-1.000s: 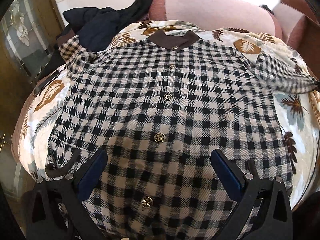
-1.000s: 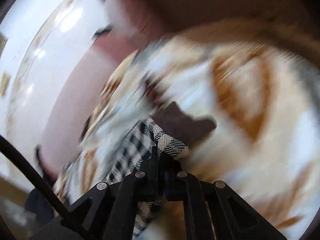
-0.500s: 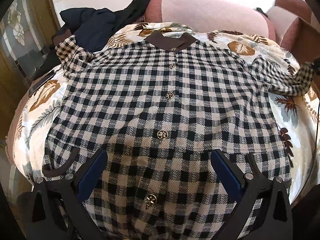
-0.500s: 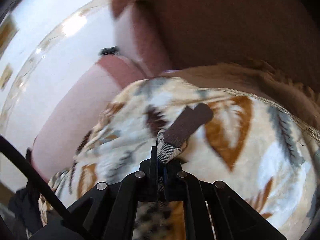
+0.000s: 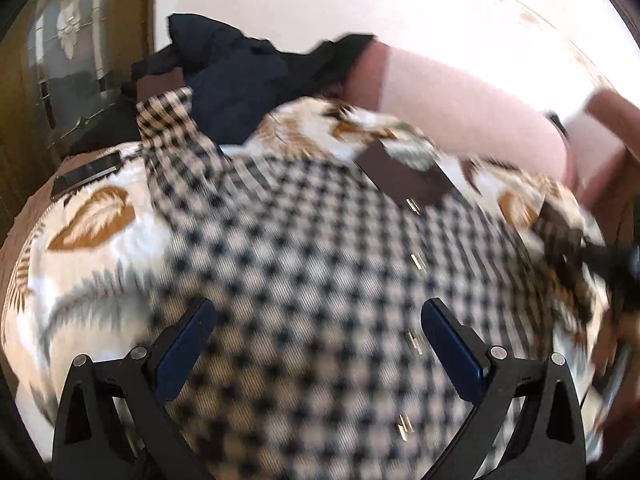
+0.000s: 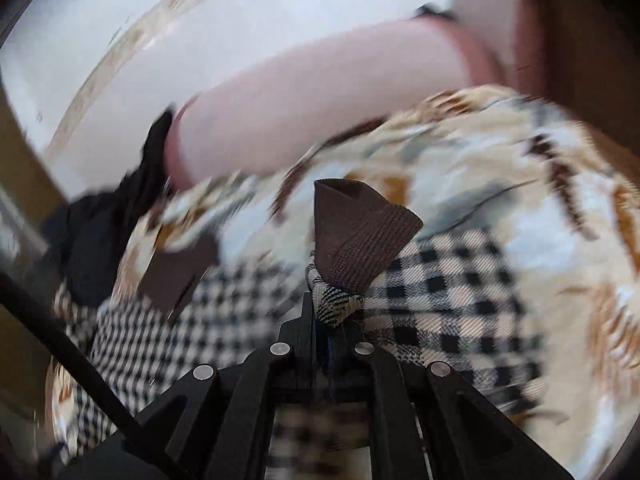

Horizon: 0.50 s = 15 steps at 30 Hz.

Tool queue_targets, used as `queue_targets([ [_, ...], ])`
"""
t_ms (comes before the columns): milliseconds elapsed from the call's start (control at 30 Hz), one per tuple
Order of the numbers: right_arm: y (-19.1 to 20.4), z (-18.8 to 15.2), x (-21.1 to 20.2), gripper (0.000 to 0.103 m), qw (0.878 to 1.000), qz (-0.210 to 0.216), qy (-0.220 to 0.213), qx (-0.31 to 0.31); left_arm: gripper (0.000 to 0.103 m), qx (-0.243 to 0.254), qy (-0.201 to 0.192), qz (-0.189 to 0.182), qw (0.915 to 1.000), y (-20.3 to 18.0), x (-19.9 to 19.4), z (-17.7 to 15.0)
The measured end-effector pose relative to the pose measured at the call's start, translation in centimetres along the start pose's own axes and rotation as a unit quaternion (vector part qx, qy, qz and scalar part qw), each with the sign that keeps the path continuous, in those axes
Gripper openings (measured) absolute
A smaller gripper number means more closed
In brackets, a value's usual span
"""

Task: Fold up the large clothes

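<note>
checked black-and-cream shirt (image 5: 320, 280) lies spread, buttons up, on a leaf-print blanket (image 5: 92, 248) over a pink sofa (image 5: 460, 92). right gripper (image 6: 332, 320) has its fingers clamped on the sleeve's brown cuff (image 6: 360, 236); left gripper (image 5: 316, 344) hovers above the shirt, fingers apart and empty.

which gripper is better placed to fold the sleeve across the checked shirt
Right. The right gripper is shut on the sleeve by its brown cuff, while the left gripper hangs open over the shirt, holding nothing.

Left tongs (image 5: 316, 320) agape, right tongs (image 6: 334, 320) clamped.
</note>
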State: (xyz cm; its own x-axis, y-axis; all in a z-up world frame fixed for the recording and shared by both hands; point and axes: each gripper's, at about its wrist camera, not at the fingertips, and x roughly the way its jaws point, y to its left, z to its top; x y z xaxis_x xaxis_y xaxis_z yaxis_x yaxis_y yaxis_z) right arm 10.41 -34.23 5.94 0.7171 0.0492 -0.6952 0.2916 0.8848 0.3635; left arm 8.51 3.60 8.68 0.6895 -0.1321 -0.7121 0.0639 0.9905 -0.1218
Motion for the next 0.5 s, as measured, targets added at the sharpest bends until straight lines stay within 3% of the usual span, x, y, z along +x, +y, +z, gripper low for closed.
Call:
queue_targets([
  [133, 6.0, -1.8, 3.5, 0.004, 0.998, 0.012, 0.037, -0.042, 0.103, -0.032, -0.03, 0.017, 0.9989, 2.7, 2.1, 3.5],
  [300, 12.1, -4.4, 6.4, 0.004, 0.992, 0.032, 0.072, -0.1, 0.103, -0.062, -0.077, 0.044, 0.9941, 6.7, 2.6, 4.9],
  [367, 14.4, -5.4, 7.2, 0.004, 0.988, 0.044, 0.084, -0.126, 0.103, -0.076, -0.08, 0.053, 0.9925, 8.0, 2.9, 5.1],
  [500, 18.3, -7.6, 9.0, 0.006, 0.978, 0.036, 0.098, -0.18, 0.103, -0.116, -0.056, 0.028, 0.9912, 10.2, 3.7, 6.0],
])
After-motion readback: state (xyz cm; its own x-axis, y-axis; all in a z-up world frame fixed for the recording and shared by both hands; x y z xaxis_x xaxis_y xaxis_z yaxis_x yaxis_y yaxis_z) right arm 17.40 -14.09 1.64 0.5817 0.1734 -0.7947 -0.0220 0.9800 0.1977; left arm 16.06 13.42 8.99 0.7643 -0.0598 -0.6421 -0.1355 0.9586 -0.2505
